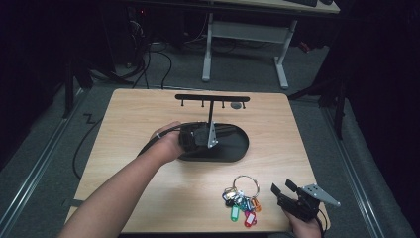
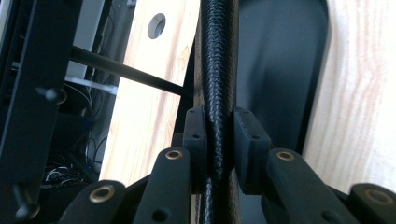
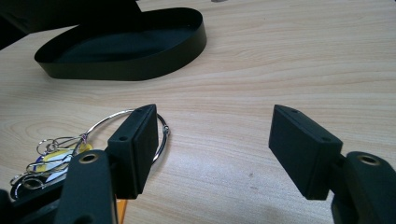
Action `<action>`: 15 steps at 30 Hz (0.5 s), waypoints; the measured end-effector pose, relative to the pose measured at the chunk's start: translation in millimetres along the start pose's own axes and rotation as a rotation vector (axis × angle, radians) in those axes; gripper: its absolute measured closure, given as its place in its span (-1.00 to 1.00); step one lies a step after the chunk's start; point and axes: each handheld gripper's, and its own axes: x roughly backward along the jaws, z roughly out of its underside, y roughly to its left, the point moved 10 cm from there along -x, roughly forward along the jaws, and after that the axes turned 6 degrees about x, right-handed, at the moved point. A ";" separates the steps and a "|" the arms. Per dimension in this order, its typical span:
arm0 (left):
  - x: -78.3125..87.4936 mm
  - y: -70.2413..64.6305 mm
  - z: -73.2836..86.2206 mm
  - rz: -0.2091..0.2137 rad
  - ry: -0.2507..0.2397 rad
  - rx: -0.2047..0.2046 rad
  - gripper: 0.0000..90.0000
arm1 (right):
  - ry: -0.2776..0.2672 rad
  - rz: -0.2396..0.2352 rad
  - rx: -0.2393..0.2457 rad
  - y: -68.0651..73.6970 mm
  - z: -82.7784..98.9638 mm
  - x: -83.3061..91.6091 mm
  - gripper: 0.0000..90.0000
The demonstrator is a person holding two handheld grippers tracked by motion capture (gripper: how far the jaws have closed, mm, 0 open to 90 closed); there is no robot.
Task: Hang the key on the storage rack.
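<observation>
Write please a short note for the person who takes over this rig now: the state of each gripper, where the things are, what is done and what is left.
Left gripper: jaws shut on the braided black wall of the stand's tray, gripping it at the oval base.
Right gripper: jaws open, nothing between them, at the table's near right corner.
Key bunch: lies flat on the table beside the right gripper, its big ring just behind one jaw.
Stand: upright at mid-table, hook bar on top; its pegs look bare.
Done: stand is held.
Left, probably: pick up the keys and hang them on a hook.
</observation>
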 end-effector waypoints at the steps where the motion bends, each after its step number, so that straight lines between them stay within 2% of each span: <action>1: -2.2 0.7 0.2 0.000 0.002 0.007 0.71 | -0.003 -0.002 -0.001 0.3 -0.5 0.5 -0.26; 2: -4.1 1.4 0.1 -0.003 -0.001 0.016 0.71 | -0.005 -0.002 -0.001 0.5 -0.8 0.8 -0.26; 7: -4.7 3.2 -0.1 -0.014 0.000 0.011 0.71 | -0.005 -0.004 -0.001 -0.6 -1.8 -1.2 -0.26; 11: -9.4 5.5 0.0 -0.029 0.000 -0.012 0.71 | 0.002 -0.013 0.008 2.4 -1.2 -3.8 -0.26; 15: -21.6 5.8 2.6 -0.023 0.011 -0.029 0.71 | 0.004 -0.013 0.011 3.2 -0.5 -3.1 -0.26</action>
